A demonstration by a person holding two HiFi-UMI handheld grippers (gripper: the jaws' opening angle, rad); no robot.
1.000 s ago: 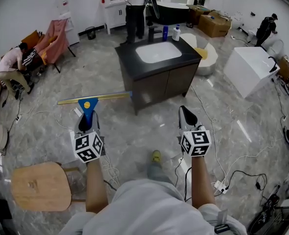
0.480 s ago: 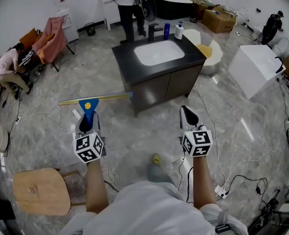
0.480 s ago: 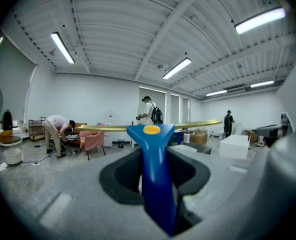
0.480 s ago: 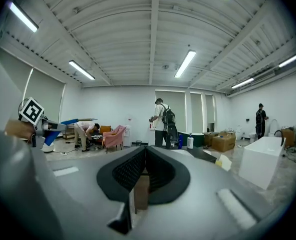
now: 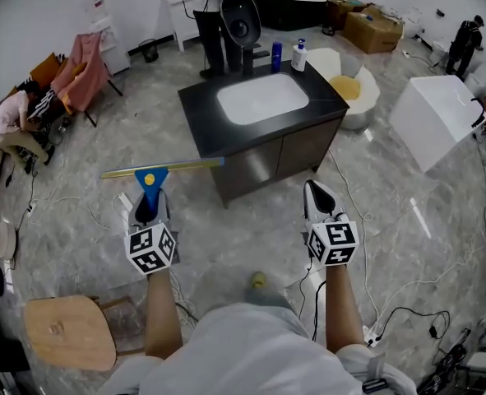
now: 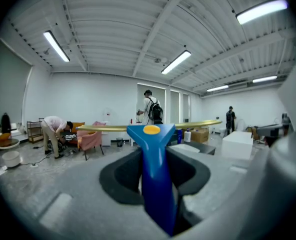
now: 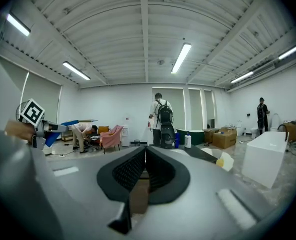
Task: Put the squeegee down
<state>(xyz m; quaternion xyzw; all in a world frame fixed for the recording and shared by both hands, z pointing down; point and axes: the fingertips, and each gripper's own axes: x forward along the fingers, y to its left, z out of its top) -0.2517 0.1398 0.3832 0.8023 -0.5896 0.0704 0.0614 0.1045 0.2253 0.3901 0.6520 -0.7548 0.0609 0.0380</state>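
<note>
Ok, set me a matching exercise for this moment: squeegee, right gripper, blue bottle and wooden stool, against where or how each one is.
Things:
1. squeegee
2. right gripper
3. blue bottle
4. wooden stool

Place or state:
A. jaws together, nothing between them
B. standing on the black countertop behind the basin
C. clamped by its handle in the left gripper
D. on the floor at the person's left

Pairs: 1-C, 2-A, 3-B, 4-D

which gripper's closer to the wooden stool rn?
Left. In the head view the left gripper sits just up and right of the wooden stool; the right gripper is well off to the stool's right.
</note>
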